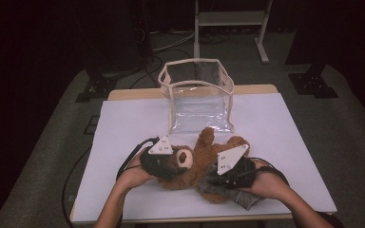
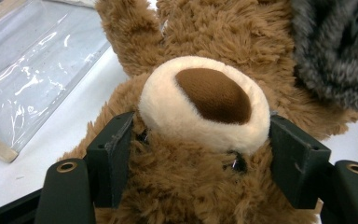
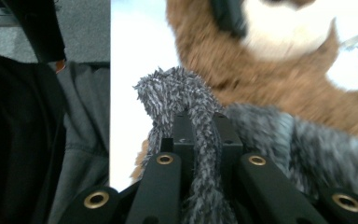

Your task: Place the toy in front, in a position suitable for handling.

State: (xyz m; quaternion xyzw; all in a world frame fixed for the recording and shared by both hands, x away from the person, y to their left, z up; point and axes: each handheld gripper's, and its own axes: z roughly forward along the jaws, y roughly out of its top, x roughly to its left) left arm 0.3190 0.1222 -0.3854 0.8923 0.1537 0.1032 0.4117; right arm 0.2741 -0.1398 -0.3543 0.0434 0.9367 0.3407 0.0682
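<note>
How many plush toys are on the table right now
2. A brown bear lies near the table's front edge, its head between the left gripper's jaws. A grey plush lies against its right side, pinched by the right gripper. More could be hidden underneath.

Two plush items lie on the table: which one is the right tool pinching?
The grey plush, not the brown teddy bear. The right tool is shut on a grey fuzzy strip; the left tool straddles the bear's head.
</note>
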